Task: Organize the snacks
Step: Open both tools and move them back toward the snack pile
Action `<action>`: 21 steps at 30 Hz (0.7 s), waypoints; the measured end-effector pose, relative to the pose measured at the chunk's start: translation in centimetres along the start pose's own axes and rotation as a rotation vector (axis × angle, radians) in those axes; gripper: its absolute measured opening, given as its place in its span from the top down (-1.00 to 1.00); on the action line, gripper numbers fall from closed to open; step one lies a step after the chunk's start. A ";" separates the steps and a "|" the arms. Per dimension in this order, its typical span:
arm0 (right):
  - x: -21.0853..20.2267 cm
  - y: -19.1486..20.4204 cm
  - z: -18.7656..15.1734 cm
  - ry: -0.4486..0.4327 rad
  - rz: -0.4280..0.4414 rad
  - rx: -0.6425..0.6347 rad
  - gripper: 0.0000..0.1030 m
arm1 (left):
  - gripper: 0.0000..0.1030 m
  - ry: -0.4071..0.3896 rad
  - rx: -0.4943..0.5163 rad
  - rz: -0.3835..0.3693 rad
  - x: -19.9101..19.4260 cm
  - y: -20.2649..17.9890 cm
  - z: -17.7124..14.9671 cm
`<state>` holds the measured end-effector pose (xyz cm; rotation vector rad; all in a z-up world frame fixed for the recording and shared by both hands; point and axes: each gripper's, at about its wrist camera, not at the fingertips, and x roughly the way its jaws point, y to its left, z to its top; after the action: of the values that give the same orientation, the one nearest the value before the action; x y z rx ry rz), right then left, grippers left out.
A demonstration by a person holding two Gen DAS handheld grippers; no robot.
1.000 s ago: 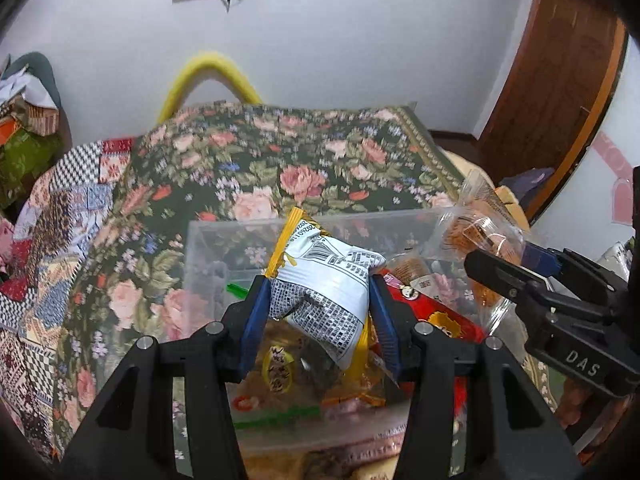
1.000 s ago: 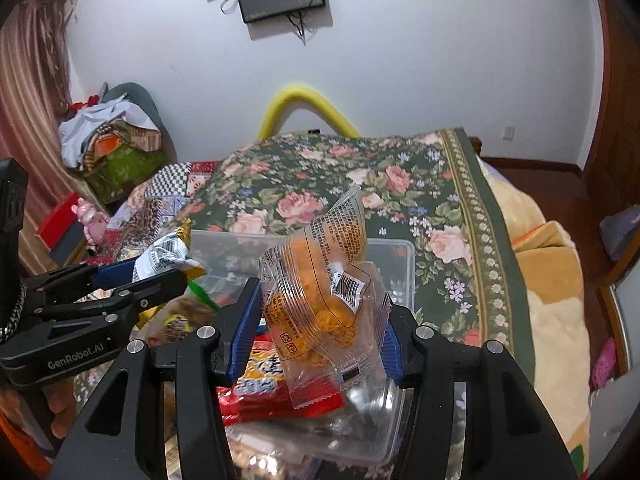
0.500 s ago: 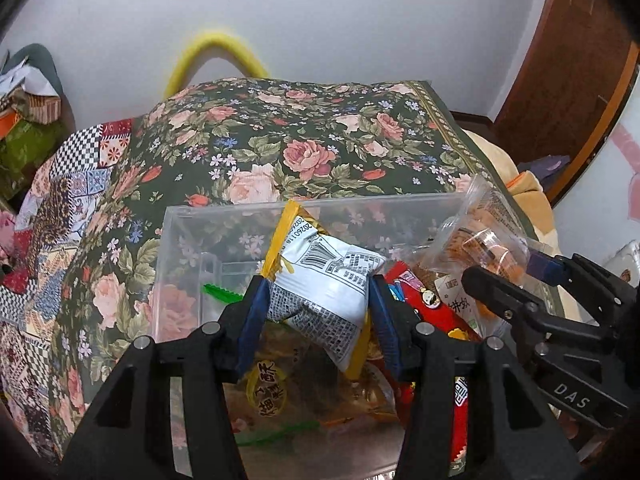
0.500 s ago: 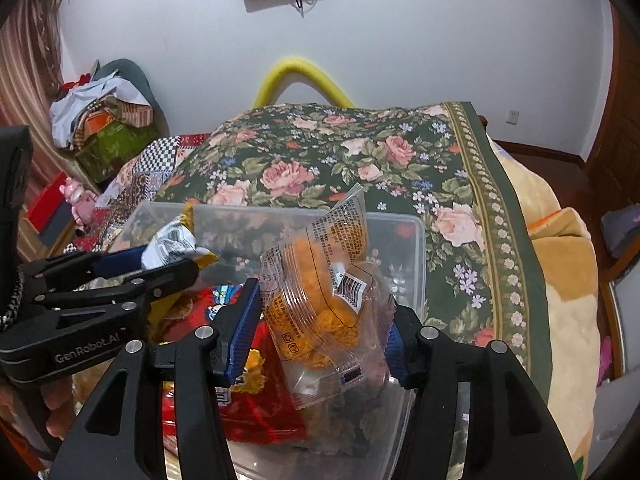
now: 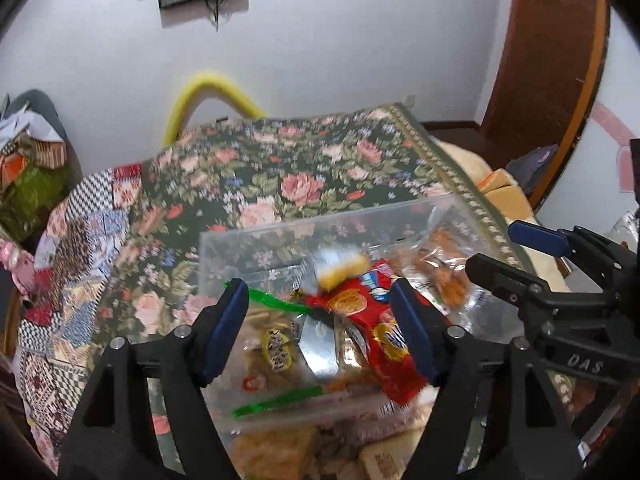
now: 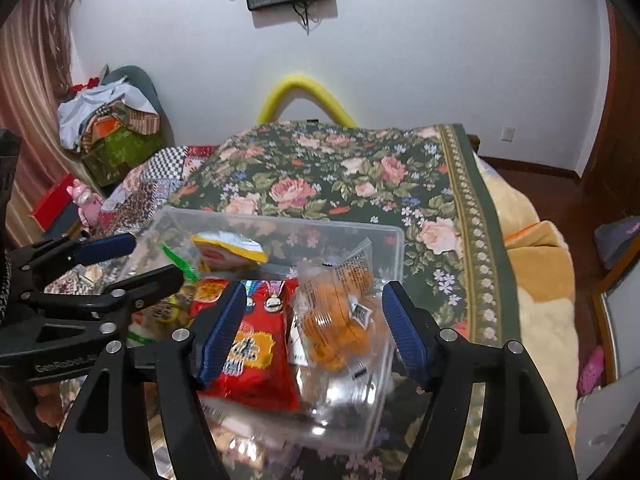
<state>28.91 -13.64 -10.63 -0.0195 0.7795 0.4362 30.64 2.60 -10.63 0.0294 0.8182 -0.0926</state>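
Clear bin (image 6: 394, 236), red snack bag (image 6: 256, 356), orange puffs pkt (image 6: 336, 320); dk-green bedspread (image 6: 360, 172) w/ pink roses.

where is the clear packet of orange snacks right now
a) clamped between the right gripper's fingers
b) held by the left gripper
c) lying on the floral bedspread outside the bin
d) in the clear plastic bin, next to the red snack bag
d: the clear packet of orange snacks sits in the clear plastic bin beside the red snack bag, while the right gripper has just been opening and its fingers stand clear of the packet.
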 end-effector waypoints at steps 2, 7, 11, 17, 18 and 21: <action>-1.1 0.0 -0.2 -0.016 0.002 -0.003 -0.33 | -0.54 -0.019 0.001 -0.005 -1.5 0.2 -0.2; -4.0 -0.2 -1.2 -0.053 0.000 -0.007 -0.40 | -0.68 -0.046 0.001 -0.007 -4.8 1.1 -1.8; -5.8 -0.7 -2.6 -0.062 -0.008 0.002 -0.50 | -0.75 -0.042 0.000 0.012 -6.1 2.1 -3.7; -6.9 -1.4 -5.5 -0.026 -0.051 0.005 -0.51 | -0.75 -0.012 -0.026 0.027 -6.9 4.0 -6.8; -7.0 -1.5 -6.0 -0.018 -0.056 0.009 -0.53 | -0.75 -0.006 -0.035 0.028 -6.9 4.4 -7.3; -7.1 -1.7 -7.7 0.015 -0.064 0.020 -0.57 | -0.76 0.029 -0.077 0.019 -6.6 5.7 -9.1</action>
<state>19.91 -19.17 -11.54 -0.0291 0.7963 0.3676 20.07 9.34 -12.14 -0.0340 0.8497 -0.0430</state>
